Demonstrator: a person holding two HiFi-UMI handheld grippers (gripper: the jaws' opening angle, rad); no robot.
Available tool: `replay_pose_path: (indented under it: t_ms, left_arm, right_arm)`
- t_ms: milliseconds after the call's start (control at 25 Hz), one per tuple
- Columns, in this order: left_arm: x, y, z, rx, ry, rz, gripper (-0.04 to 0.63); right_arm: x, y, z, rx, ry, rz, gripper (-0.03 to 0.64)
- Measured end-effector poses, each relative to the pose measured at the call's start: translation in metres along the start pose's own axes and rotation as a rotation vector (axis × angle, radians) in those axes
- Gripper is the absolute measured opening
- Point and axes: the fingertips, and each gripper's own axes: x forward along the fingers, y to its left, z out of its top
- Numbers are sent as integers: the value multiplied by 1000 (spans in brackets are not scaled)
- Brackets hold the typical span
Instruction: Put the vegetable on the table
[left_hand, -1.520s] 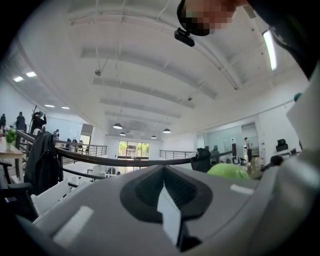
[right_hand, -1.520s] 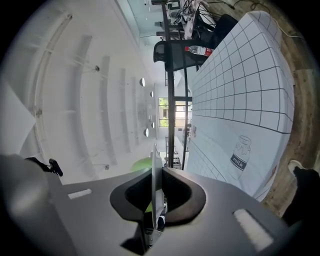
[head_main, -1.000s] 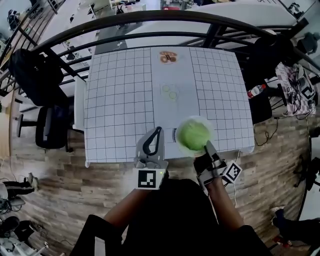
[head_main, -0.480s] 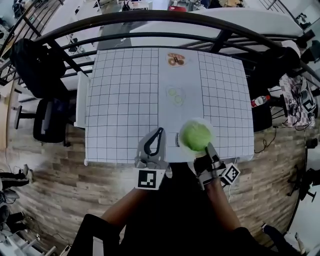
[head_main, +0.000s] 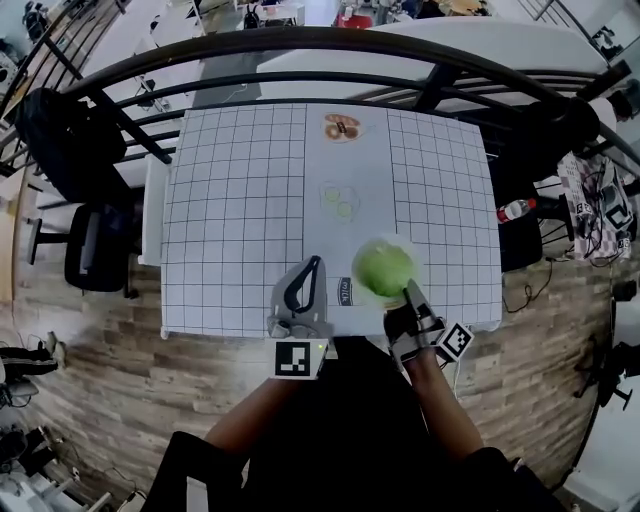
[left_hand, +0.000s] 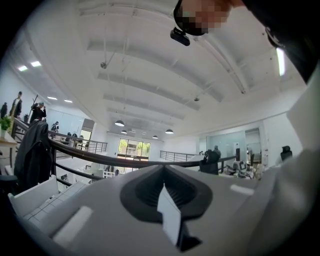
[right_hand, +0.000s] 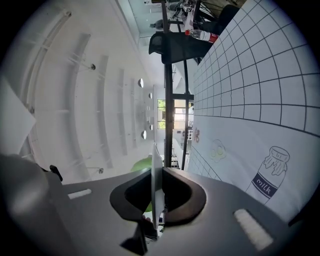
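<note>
A round green vegetable with a pale rim, like a cabbage, hangs over the near part of the white grid table. My right gripper grips its near edge, jaws shut on it. In the right gripper view the gripper is rolled sideways, and green shows just past the jaws. I cannot tell whether the vegetable touches the cloth. My left gripper is shut and holds nothing at the table's front edge, left of the vegetable. In its own view the left gripper points up at the ceiling.
Printed pictures lie on the cloth: a milk bottle beside the vegetable, eggs mid-table, food at the far edge. A black railing runs behind the table. A black chair stands left, a plastic bottle right.
The right gripper and the vegetable have edged a little farther over the table, past the milk print. The left gripper has stayed where it was.
</note>
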Motion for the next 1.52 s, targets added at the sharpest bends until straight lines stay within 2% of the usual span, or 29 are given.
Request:
replay_pose_path:
  t_ms: [200,600,800,1120,1520]
  left_arm:
    - [16,-13,-4,-7,12,-3,8]
    - [41,-29,-16,11,49,20,8]
    - [50,-29,-20,23,67,34,8]
    - [64,-26,-17,49,86,57,8]
    - [75,-33,-12,78,114,59,8]
  right_arm:
    - [16,-20,24,-59,30,31,31]
    - [46,-71,52,-51,49,36,31]
    - [58,-104,59,-40,84,1,31]
    - [66,-159,70,-96,128,-82,31]
    - [68,-204,74,-72,121,-142,29]
